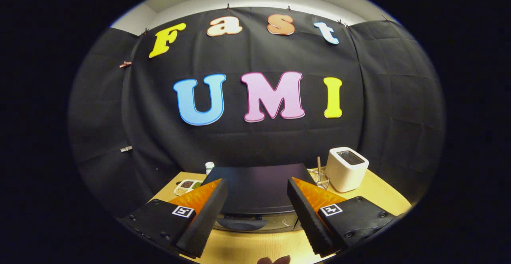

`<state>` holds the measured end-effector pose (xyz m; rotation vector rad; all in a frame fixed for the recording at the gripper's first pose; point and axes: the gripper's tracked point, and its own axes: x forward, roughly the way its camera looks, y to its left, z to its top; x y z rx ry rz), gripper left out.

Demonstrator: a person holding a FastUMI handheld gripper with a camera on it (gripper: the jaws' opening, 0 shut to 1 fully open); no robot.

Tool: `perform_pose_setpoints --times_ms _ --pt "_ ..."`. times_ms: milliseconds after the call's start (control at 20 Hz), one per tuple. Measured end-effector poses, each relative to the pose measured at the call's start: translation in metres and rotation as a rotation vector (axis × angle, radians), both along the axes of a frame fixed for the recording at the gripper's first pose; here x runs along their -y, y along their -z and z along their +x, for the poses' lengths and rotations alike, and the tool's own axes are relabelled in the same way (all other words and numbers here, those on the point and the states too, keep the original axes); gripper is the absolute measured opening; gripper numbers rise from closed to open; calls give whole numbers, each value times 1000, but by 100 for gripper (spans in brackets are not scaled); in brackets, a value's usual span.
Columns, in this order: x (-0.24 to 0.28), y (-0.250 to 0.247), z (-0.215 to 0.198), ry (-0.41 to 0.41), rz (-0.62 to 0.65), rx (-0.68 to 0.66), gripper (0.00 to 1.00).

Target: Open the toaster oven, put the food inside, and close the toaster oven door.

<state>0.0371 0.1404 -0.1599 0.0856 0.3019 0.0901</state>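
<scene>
The toaster oven (257, 190) sits on the bench (383, 194) just ahead of our gripper (255, 200), its dark top between the two fingers and its door handle (242, 224) low at the front. We judge the oven heavy and rigid, unlikely to slide. The handle looks like the place to hook and pull, and the glass door wants a gentle swing. Our gripper is spread wide, holding nothing. A white toaster (346, 169) stands far right, a small dish (187, 185) far left. We cannot make out the food, and the fingers hide both sides of the door.
</scene>
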Motion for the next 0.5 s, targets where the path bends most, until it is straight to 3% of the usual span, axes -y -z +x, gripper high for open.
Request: perform_pose_setpoints --times_ms 500 --pt "-36 113 12 -18 -48 -238 99"
